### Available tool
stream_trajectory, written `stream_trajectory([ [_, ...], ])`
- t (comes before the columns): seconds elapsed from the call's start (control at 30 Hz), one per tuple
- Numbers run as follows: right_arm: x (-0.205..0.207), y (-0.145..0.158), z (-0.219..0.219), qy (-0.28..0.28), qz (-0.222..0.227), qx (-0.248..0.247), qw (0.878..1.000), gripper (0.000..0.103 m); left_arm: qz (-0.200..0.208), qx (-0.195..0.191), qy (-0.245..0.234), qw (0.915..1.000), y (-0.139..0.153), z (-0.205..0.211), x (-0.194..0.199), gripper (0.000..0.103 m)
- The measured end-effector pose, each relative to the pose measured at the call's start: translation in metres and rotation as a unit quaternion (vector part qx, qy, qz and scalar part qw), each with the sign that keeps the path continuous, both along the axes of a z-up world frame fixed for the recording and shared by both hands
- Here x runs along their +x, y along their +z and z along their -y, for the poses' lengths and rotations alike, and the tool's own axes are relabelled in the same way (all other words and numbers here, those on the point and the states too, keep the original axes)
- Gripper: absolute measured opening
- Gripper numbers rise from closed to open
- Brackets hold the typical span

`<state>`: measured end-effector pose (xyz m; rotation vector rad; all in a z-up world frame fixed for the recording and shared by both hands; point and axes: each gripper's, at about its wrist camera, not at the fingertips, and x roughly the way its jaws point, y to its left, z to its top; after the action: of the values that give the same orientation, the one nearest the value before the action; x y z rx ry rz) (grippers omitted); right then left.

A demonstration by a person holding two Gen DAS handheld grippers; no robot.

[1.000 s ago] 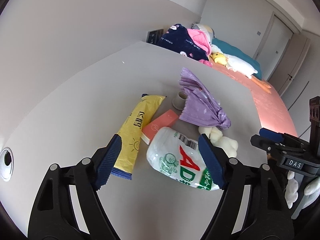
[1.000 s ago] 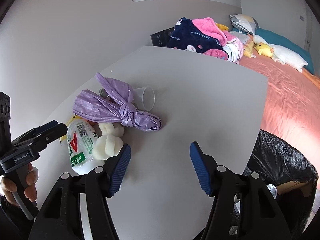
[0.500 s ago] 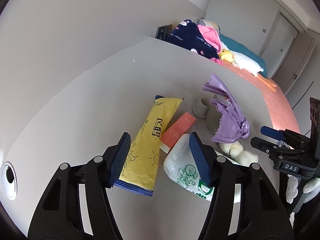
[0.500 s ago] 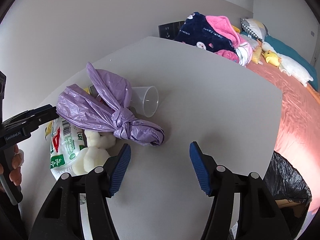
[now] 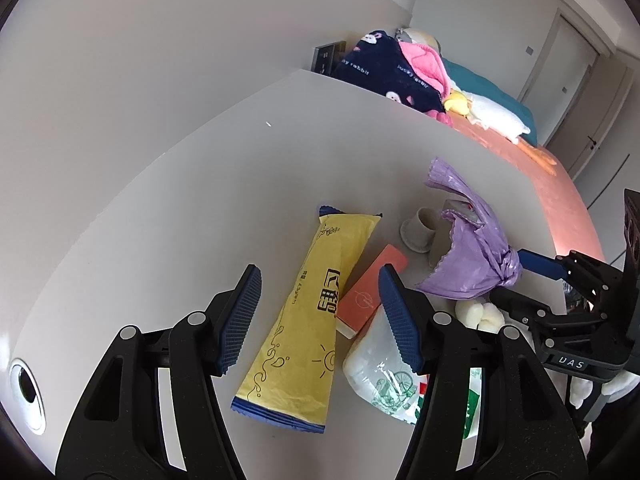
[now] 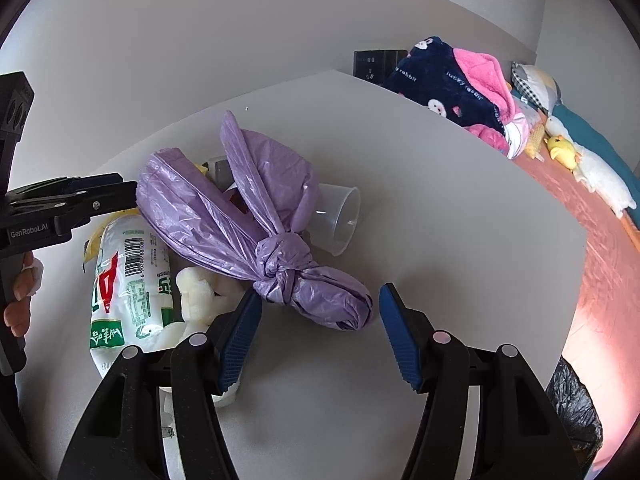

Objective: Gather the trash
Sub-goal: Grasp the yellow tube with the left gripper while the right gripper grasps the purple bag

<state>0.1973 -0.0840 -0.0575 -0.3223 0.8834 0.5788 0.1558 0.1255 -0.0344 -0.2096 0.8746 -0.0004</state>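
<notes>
there, both jaws open over the trash pile (image 6: 256,216), bare table (image 6: 460,280) toward its right edge

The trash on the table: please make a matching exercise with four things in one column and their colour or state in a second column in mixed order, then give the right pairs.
Things:
1. knotted plastic bag
2. long snack wrapper
3. plastic cup
4. flat box

Descriptions:
A. clear, lying on its side
B. orange-pink, partly under the wrapper's edge
C. purple, tied in a knot
D. yellow with dark blue ends

Pairs: 1-C, 2-D, 3-A, 4-B
</notes>
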Motion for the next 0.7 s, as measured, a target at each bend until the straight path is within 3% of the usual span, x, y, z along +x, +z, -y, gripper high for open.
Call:
stream_trajectory([
  [0.07, -0.001, 0.001, -0.003, 0.007, 0.01, -0.006, 1.0, 0.062, -0.007, -0.003, -0.003, 1.0, -0.003, 0.0, 0.005, 0.06],
  [0.27, 0.001, -0.004, -0.006, 0.017, -0.003, -0.006, 1.0, 0.035, -0.033, -0.018, 0.001, 0.9993, -0.015, -0.005, 0.018, 0.06],
  [0.37, 0.002, -0.003, -0.001, 0.008, -0.012, 0.015, 1.0, 0.015, -0.035, -0.026, 0.0, 0.9991, -0.017, -0.006, 0.02, 0.06],
  [0.7, -0.006, 0.002, 0.014, -0.014, -0.016, 0.049, 0.999, 0.01, -0.03, -0.065, 0.002, 0.9974, -0.02, -0.013, 0.024, 0.045],
])
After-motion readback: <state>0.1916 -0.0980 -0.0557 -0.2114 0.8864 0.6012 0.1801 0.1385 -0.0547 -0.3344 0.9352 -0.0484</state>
